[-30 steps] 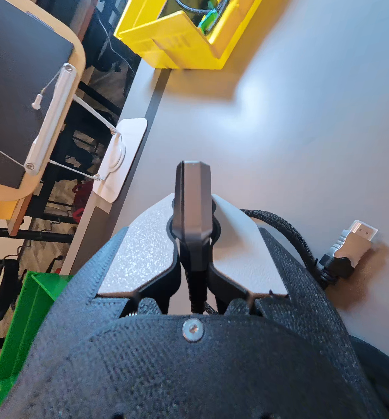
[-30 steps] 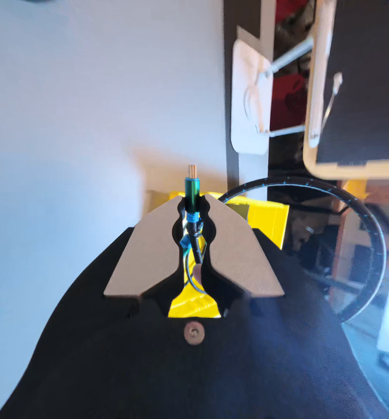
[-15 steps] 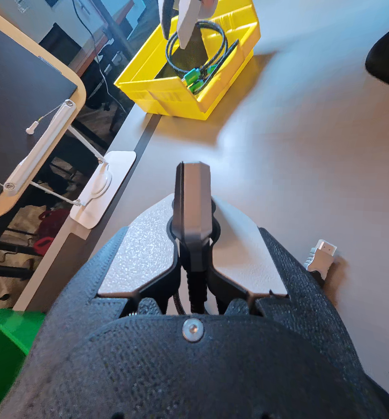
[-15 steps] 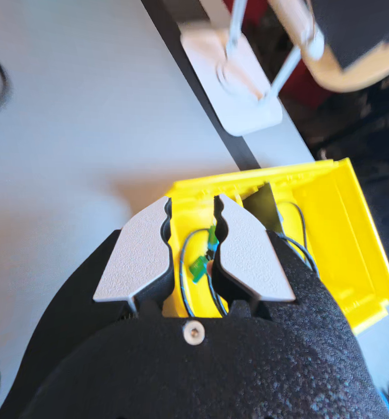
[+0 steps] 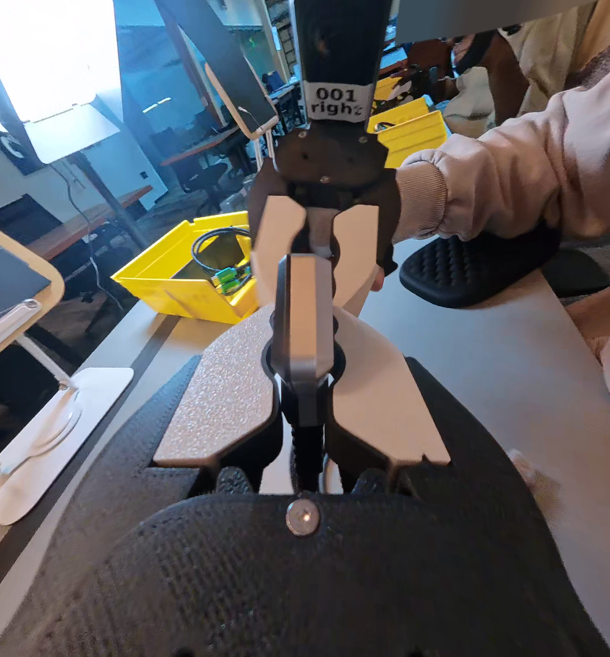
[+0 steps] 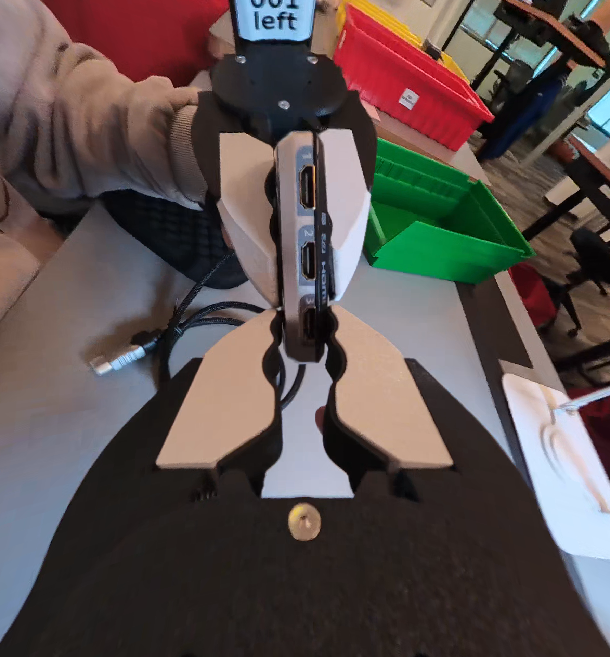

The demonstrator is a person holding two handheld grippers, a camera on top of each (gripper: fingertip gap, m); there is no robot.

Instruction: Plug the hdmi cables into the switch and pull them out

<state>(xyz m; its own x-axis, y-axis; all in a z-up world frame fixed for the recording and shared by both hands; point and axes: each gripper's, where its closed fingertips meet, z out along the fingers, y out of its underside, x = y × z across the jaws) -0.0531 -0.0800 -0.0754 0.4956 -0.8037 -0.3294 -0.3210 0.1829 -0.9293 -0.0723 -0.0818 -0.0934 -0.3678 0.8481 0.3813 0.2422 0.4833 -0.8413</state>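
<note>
My left gripper (image 5: 303, 316) is shut on the grey and black HDMI switch (image 5: 305, 320) and holds it on edge above the table. In the right wrist view the switch (image 6: 289, 220) shows three empty ports facing me, clamped in the left gripper (image 6: 305, 284). My right gripper (image 6: 305, 320) is open and empty, and the switch's near end sits between its fingertips. It faces the left gripper (image 5: 307, 284) head on. A black cable with green plugs (image 5: 230, 277) lies in the yellow bin (image 5: 175, 284). The switch's own braided cable with a silver plug (image 6: 118, 357) lies on the table.
The grey table (image 5: 456, 373) has a white stand base (image 5: 47, 433) at its left edge. A green bin (image 6: 438, 227) and a red bin (image 6: 403, 78) stand beyond the left gripper. A black dotted pad (image 5: 474, 270) lies under the person's sleeve (image 5: 491, 188).
My right gripper let the green-plug cable go into the yellow bin, then swung round to face the left gripper. My left gripper lifted and tilted the switch up toward it.
</note>
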